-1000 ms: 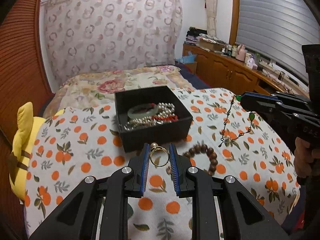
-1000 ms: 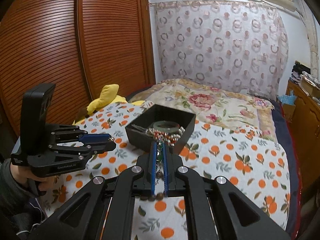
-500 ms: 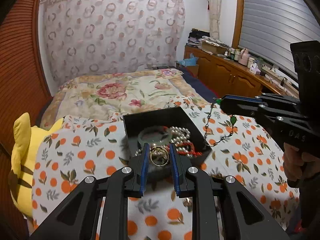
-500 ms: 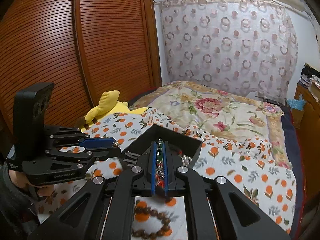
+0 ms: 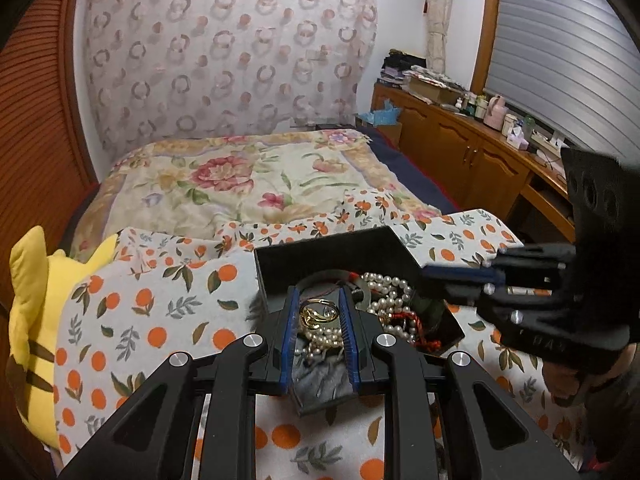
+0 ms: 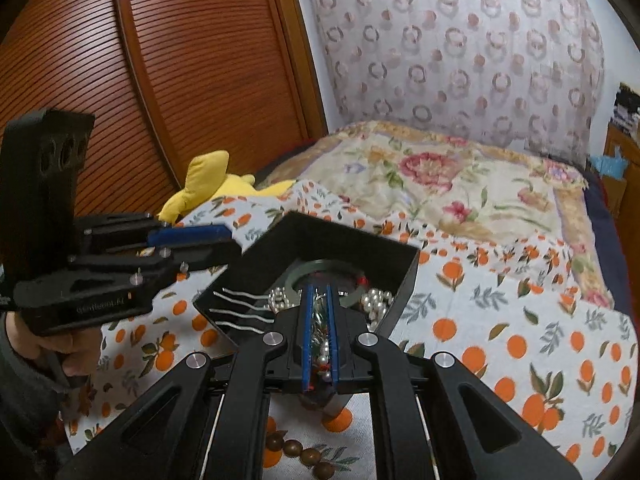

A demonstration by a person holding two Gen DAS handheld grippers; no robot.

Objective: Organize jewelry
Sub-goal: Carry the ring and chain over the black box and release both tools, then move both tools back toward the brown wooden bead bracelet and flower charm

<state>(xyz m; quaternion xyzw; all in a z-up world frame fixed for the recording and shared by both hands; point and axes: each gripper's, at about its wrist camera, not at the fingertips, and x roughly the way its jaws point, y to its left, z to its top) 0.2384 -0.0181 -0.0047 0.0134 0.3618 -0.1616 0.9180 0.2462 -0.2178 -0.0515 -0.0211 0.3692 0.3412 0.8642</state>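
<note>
A black jewelry box (image 5: 320,252) (image 6: 332,232) sits on the orange-print cloth and holds pearl strands (image 5: 386,292), a green bangle (image 6: 320,270) and red beads. My left gripper (image 5: 319,312) is shut on a gold ring (image 5: 318,314) and holds it over the box's near side. My right gripper (image 6: 319,296) is shut on a dark chain necklace (image 6: 320,320) with green stones, over the box interior. The right gripper also shows at the right of the left wrist view (image 5: 460,276), and the left gripper at the left of the right wrist view (image 6: 192,236).
A brown wooden bead bracelet (image 6: 304,454) lies on the cloth below the right gripper. A yellow plush toy (image 5: 32,312) lies at the cloth's left edge. A floral quilt (image 5: 240,184) covers the bed behind. A wooden cabinet (image 5: 460,148) stands to the right.
Both grippers have moved forward over the box with their jewelry. The ring and the chain now hang above the box contents instead of the cloth.
</note>
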